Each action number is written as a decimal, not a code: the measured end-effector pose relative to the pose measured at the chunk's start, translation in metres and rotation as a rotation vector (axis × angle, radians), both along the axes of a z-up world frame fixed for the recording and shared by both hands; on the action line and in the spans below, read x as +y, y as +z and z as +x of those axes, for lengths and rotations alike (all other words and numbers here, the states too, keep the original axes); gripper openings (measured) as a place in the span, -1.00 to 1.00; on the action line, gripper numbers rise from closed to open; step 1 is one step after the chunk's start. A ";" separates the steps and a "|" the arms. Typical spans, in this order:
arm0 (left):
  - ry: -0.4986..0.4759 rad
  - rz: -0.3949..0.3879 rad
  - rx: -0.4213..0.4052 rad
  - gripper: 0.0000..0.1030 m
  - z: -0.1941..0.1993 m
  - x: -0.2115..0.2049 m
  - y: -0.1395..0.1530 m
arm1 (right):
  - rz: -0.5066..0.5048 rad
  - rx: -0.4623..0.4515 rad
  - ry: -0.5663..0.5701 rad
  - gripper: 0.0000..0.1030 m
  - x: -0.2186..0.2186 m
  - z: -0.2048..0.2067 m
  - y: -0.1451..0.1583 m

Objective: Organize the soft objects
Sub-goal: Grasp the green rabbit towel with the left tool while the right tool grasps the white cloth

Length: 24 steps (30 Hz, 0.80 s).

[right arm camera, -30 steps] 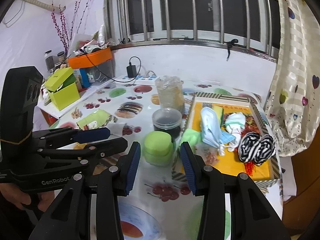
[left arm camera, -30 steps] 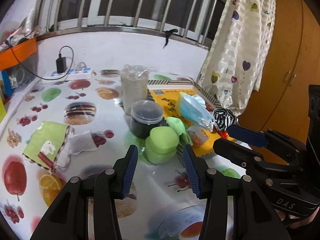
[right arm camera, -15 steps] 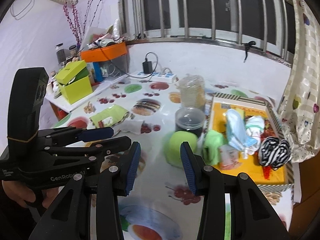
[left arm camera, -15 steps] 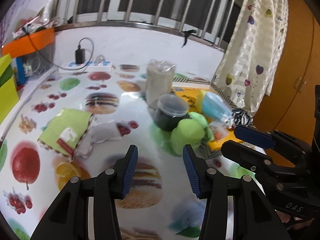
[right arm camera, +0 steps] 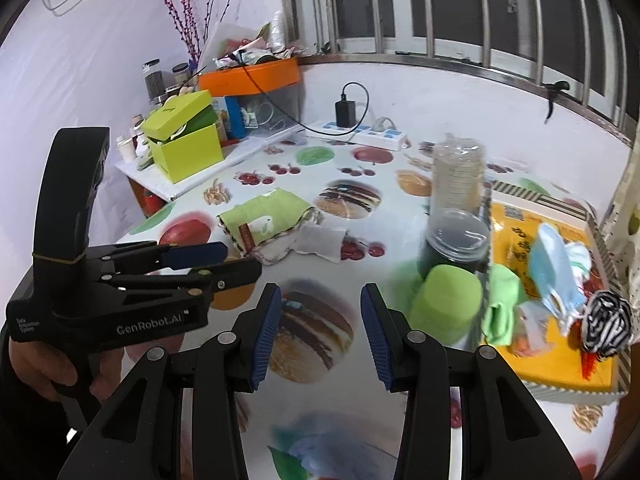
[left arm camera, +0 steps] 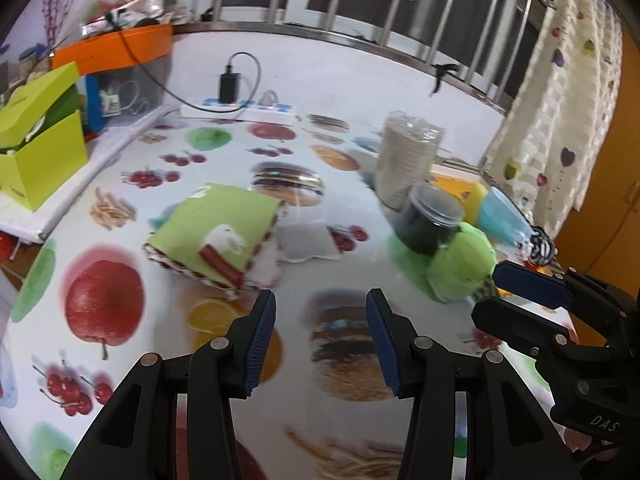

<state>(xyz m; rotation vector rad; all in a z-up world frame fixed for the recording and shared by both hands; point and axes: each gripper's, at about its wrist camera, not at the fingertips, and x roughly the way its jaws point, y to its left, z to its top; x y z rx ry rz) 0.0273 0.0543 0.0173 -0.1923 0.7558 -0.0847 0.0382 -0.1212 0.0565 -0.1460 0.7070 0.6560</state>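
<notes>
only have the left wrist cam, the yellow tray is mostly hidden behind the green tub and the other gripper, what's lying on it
Observer: In the right wrist view, a white cloth lies on the yellow tray, just behind the light blue mask.
Operator: is that striped thing on the tray too
Observer: Yes, the black-and-white striped bundle rests on the tray, close to its right edge.
Operator: any free room left on it
Observer: The near left part of the tray looks bare, in front of the mask.
</notes>
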 end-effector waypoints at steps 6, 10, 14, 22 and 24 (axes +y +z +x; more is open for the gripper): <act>0.046 0.013 0.016 -0.10 0.009 0.018 -0.004 | -0.007 0.015 0.030 -0.17 0.017 0.012 -0.006; 0.068 0.018 0.024 -0.10 0.017 0.031 -0.008 | -0.015 0.030 0.042 -0.17 0.029 0.021 -0.011; 0.095 0.016 0.034 -0.10 0.027 0.045 -0.013 | -0.020 0.047 0.044 -0.17 0.040 0.032 -0.019; 0.140 0.023 0.068 -0.05 0.057 0.073 -0.026 | -0.038 0.094 0.017 -0.17 0.062 0.061 -0.037; 0.148 0.030 0.073 -0.04 0.065 0.077 -0.030 | -0.037 0.100 0.010 -0.17 0.066 0.067 -0.040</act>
